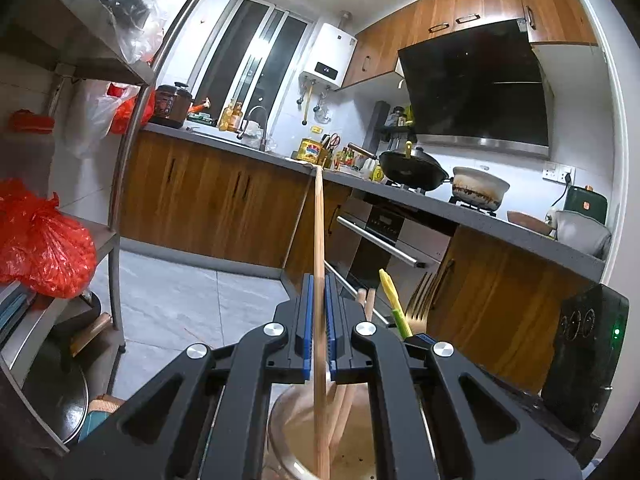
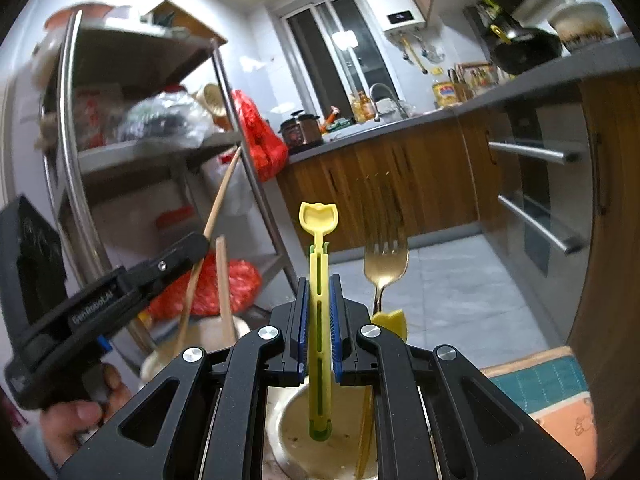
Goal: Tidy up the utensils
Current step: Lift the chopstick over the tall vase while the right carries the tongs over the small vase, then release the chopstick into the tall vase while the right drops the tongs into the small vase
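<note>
Left gripper (image 1: 318,316): fingers pinching a single wooden chopstick (image 1: 318,240) between the blue pads; the stick runs up past the fingertips and down into the container below.
Right gripper (image 2: 319,316): fingers pinching a yellow plastic utensil (image 2: 319,264) with a slotted handle and a small tulip-shaped head; it stands upright, its green lower end down in a container.
Left container (image 1: 352,452): a round clear jar under the left gripper, with a few more chopsticks (image 1: 344,404) leaning inside it.
Right container (image 2: 296,436): a round light-coloured cup under the right gripper.
Fork (image 2: 385,264): metal, tines up, standing just right of the yellow utensil; where its base rests is hidden.
Person's hand (image 2: 76,416): wrapped round the left gripper's handle, at the lower left of the right wrist view.
Background: metal shelf rack (image 2: 160,152) with red plastic bags (image 1: 44,248), wooden cabinets, grey tiled floor (image 1: 180,300).
</note>
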The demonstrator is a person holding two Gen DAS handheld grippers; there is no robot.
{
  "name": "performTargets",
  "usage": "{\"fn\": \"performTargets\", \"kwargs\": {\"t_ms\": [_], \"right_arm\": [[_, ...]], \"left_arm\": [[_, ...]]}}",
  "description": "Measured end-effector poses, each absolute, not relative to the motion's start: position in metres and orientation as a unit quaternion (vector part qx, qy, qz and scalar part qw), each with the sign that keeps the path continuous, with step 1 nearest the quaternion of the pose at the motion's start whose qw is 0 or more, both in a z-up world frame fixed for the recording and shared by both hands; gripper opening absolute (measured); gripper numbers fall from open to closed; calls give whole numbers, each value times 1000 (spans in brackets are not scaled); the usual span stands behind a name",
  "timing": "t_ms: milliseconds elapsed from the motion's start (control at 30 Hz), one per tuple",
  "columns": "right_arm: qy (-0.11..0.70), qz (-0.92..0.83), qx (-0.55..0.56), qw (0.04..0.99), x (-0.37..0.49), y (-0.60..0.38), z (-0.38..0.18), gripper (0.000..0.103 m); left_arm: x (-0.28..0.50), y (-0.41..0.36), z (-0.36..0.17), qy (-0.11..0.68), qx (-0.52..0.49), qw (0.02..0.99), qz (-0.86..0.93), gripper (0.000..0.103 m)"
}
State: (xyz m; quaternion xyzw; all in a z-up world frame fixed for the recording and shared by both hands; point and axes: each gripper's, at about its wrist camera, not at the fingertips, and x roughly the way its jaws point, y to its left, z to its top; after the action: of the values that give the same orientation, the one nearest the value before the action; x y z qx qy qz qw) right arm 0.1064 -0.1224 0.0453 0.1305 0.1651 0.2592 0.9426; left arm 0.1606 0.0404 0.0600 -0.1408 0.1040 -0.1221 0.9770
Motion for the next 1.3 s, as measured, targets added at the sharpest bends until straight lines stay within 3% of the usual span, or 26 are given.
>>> {"fn": "performTargets", "kwargs": {"t_ms": [333, 700, 1300], "right_arm": [[169, 244, 43, 954, 94, -113, 45, 10], [190, 250, 50, 948, 84, -126, 45, 10], [263, 242, 33, 933, 89, -120, 35, 11]], "left_arm": [[146, 39, 52, 123, -110, 977, -133, 5], [124, 25, 57, 161, -33, 977, -133, 5], [117, 29, 60, 173, -34, 977, -121, 5]]}}
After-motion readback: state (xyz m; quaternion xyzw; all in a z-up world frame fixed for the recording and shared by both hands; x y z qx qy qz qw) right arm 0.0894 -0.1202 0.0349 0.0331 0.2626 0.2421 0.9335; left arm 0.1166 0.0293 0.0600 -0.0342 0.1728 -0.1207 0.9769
